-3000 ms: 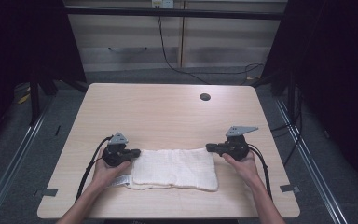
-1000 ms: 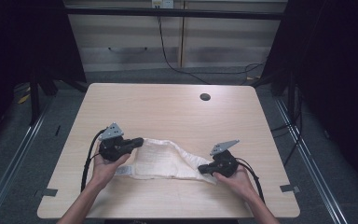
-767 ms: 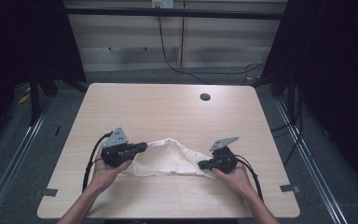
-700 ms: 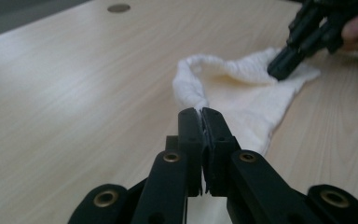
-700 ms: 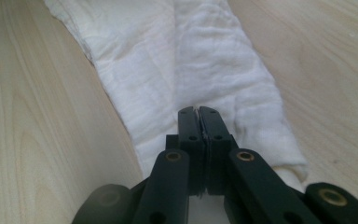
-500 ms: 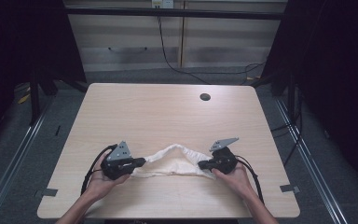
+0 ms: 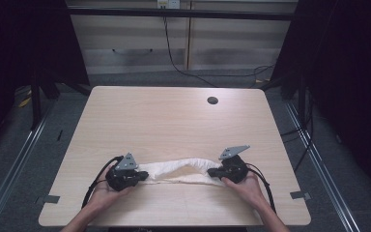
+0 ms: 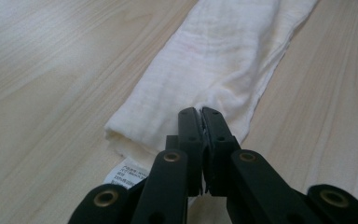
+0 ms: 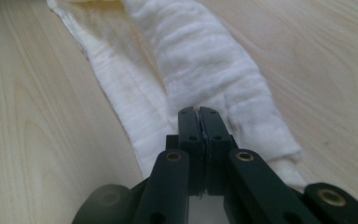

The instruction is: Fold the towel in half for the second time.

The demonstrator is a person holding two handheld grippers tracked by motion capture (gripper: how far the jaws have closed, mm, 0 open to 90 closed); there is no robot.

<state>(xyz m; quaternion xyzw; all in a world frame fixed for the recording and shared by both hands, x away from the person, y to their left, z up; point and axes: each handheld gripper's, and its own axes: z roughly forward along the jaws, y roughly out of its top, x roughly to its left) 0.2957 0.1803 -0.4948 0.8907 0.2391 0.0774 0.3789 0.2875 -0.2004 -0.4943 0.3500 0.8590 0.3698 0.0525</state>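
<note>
A: What is the left gripper (image 7: 136, 178) doing?

B: Its jaws are pressed together on the near edge of the white cloth (image 7: 178, 170). In the left gripper view, the left gripper (image 8: 200, 122) pinches a thin layer of fabric, and the cloth (image 8: 214, 60) runs away from the tips toward one o'clock as a long folded strip. A small printed label (image 8: 123, 176) pokes out from under the fold at about nine o'clock of the jaws.

A: And the right gripper (image 7: 213, 171)?

B: Clamped the same way on the other end. In the right gripper view, the right gripper (image 9: 198, 121) has its tips closed with cloth (image 9: 205, 56) between them, and the strip leads off toward eleven o'clock, bunched into a soft roll.

A: Where does the cloth lie on the table (image 7: 174, 121)?

B: Toward six o'clock of the tabletop, near the person's edge, stretched between the two grippers and humped slightly in the middle. The left hand (image 7: 104, 191) sits at seven o'clock, the right hand (image 7: 244, 186) at five o'clock.

A: Anything farther out?

B: A dark round hole (image 7: 212, 100) in the tabletop, toward one o'clock, well apart from the cloth.
</note>
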